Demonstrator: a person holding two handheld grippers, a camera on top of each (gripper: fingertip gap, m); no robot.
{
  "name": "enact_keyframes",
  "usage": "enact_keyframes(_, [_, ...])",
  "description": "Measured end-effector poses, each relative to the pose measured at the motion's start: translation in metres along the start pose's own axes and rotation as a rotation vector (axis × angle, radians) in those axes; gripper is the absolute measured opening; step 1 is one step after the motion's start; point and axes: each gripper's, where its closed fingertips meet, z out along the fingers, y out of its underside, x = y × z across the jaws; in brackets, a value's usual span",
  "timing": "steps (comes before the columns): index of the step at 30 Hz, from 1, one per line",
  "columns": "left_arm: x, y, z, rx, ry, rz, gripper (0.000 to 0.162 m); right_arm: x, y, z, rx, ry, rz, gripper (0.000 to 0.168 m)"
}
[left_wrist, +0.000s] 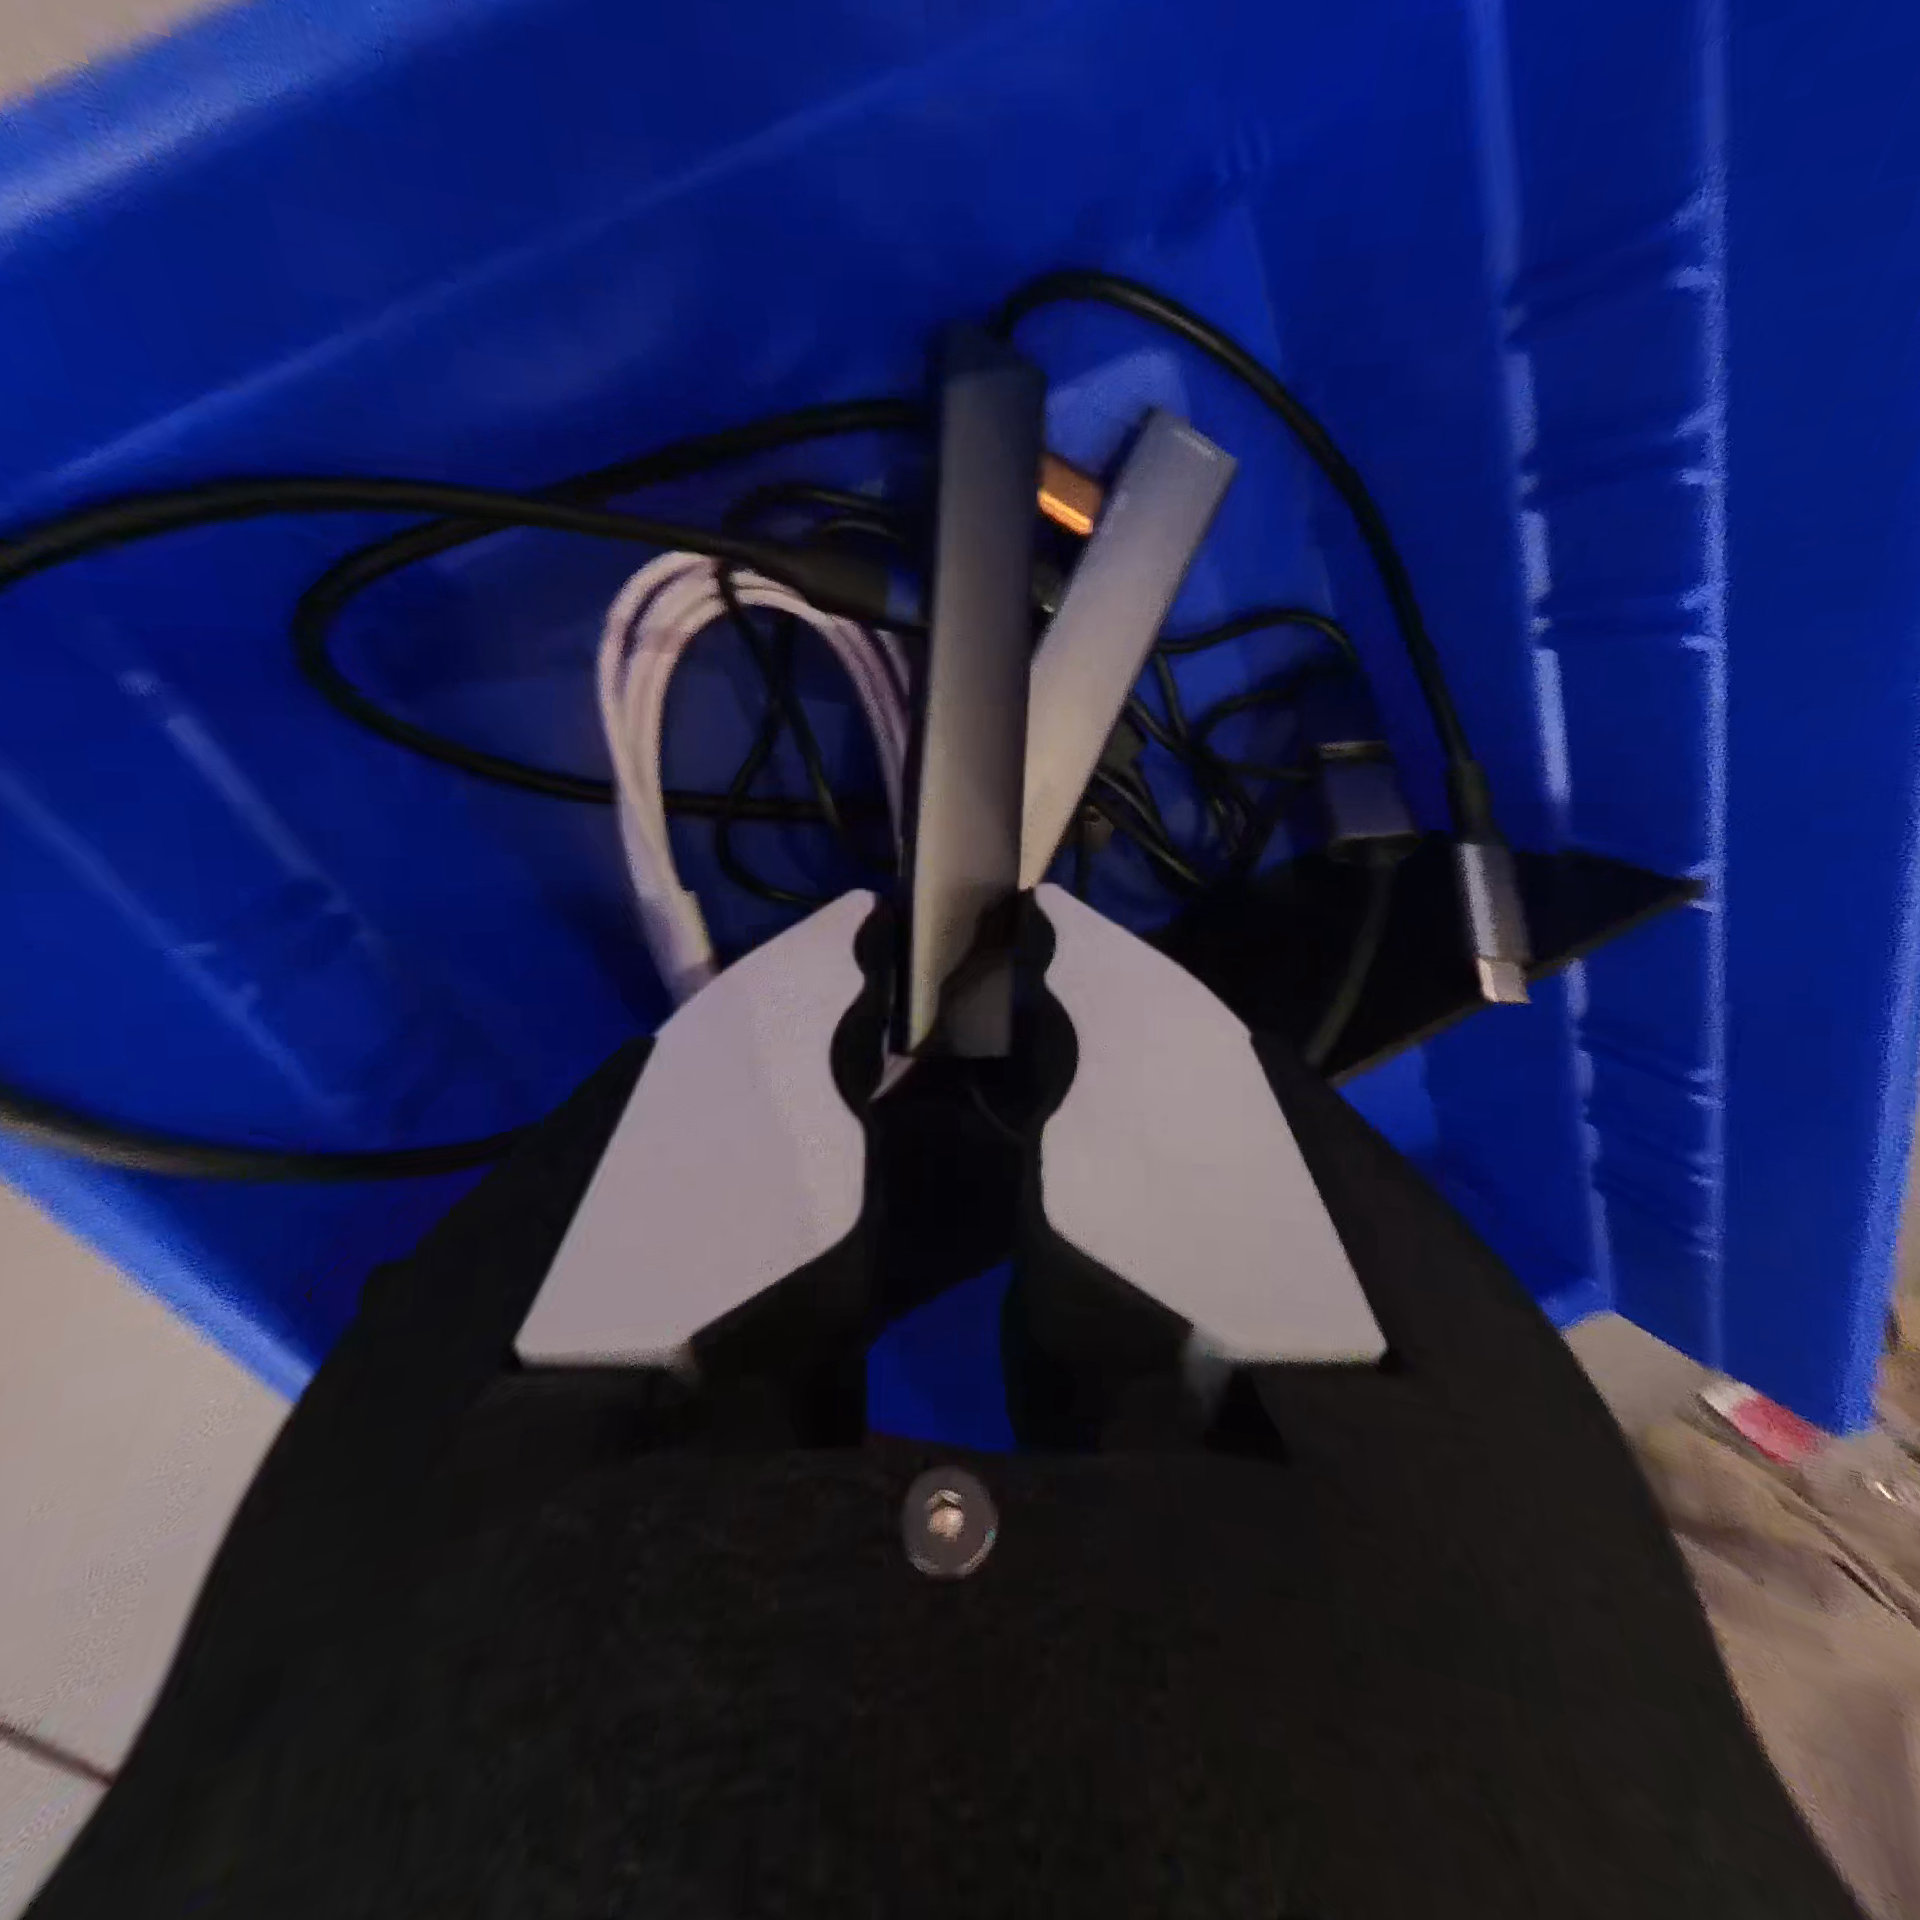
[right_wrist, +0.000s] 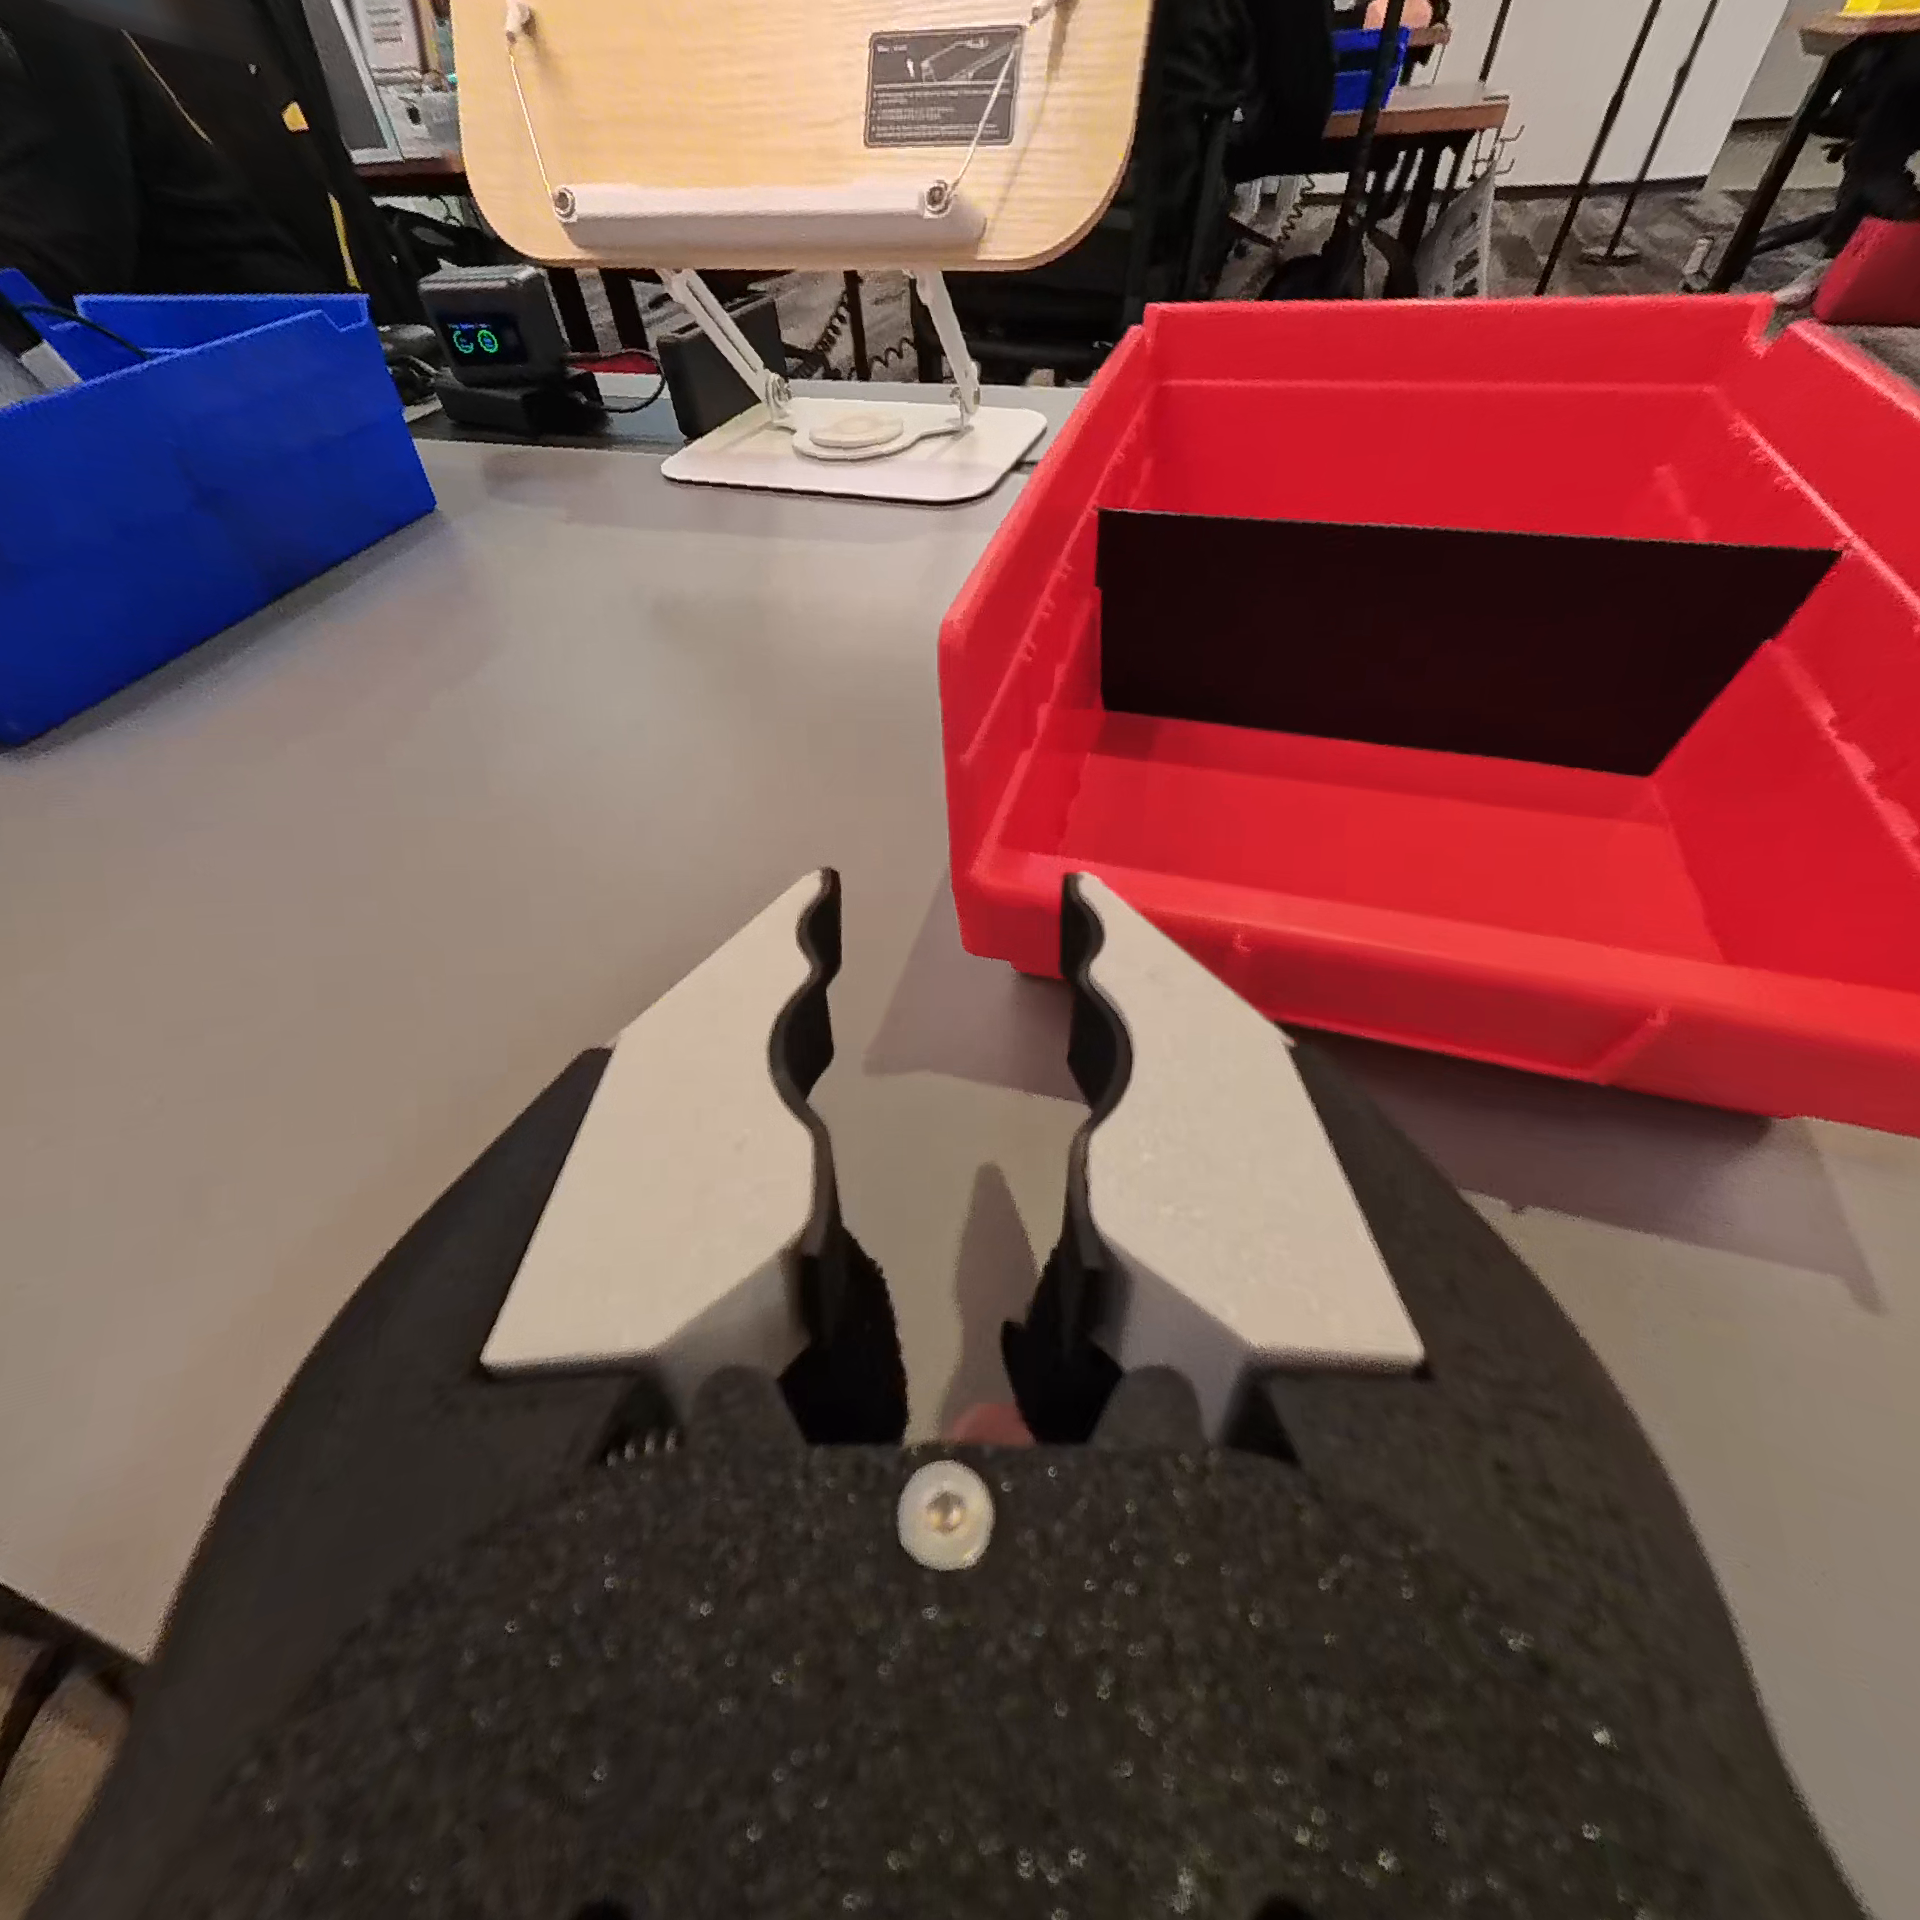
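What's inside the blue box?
Inside the blue bin: tangled black cables, a white cable, a black divider. The left gripper holds grey bars, hiding what's behind.

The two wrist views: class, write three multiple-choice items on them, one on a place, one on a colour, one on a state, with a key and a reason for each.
1. Where do the tangled cables lie?
A. in the blue bin
B. on the bare table
C. in the red bin

2. What colour is the divider standing in the red bin?
A. white
B. black
C. yellow

3. How does the right gripper stand?
A. shut on a cable
B. open, holding nothing
C. shut on a grey bar

Key:
1 A, since blue walls surround the cables in the left wrist view.
2 B, a dark panel crosses the red bin's inside.
3 B, its jaws stand apart with only grey table between them; it is the left gripper that is clamped on two grey bars.
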Motion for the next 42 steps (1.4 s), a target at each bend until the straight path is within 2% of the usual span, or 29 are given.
enact_keyframes(2, [0.002, 0.003, 0.000, -0.021, -0.009, 0.038, 0.022, 0.002, 0.002, -0.002, -0.008, 0.002, 0.010, 0.041])
enact_keyframes(5, [-0.002, -0.003, -0.013, 0.029, -0.141, 0.149, 0.022, 0.004, 0.004, -0.006, -0.010, 0.007, 0.015, 0.041])
enact_keyframes(10, [0.026, -0.030, -0.065, 0.305, -0.357, 0.404, 0.020, 0.006, 0.005, -0.010, -0.010, 0.024, 0.003, 0.041])
enact_keyframes(12, [0.047, -0.035, -0.091, 0.425, -0.441, 0.503, 0.013, 0.005, 0.004, -0.011, -0.011, 0.024, -0.007, 0.041])
enact_keyframes(16, [0.085, -0.028, -0.140, 0.570, -0.635, 0.660, 0.011, -0.003, 0.001, -0.012, 0.004, 0.016, -0.042, 0.040])
enact_keyframes(20, [0.134, -0.014, -0.174, 0.742, -0.678, 0.762, 0.010, -0.030, -0.010, -0.008, 0.035, -0.047, -0.074, 0.040])
enact_keyframes(23, [0.200, 0.006, -0.194, 0.931, -0.520, 0.880, 0.010, -0.074, -0.027, 0.001, 0.076, -0.195, -0.080, 0.041])
enact_keyframes(26, [0.274, 0.036, -0.215, 1.103, -0.304, 0.982, 0.010, -0.132, -0.059, 0.003, 0.138, -0.418, -0.091, 0.045])
enact_keyframes(30, [0.362, 0.085, -0.222, 1.159, -0.002, 1.153, 0.010, -0.191, -0.128, -0.015, 0.286, -0.679, -0.143, 0.051])
enact_keyframes(33, [0.401, 0.116, -0.211, 1.139, 0.159, 1.243, 0.010, -0.212, -0.170, -0.035, 0.376, -0.816, -0.186, 0.051])
enact_keyframes(35, [0.417, 0.134, -0.202, 1.116, 0.258, 1.286, 0.010, -0.221, -0.175, -0.040, 0.361, -0.875, -0.245, 0.051])
enact_keyframes(38, [0.432, 0.155, -0.192, 1.100, 0.391, 1.307, 0.010, -0.236, -0.157, -0.049, 0.296, -0.986, -0.343, 0.046])
enact_keyframes(42, [0.438, 0.169, -0.177, 1.096, 0.466, 1.294, 0.010, -0.248, -0.136, -0.061, 0.324, -1.045, -0.410, 0.013])
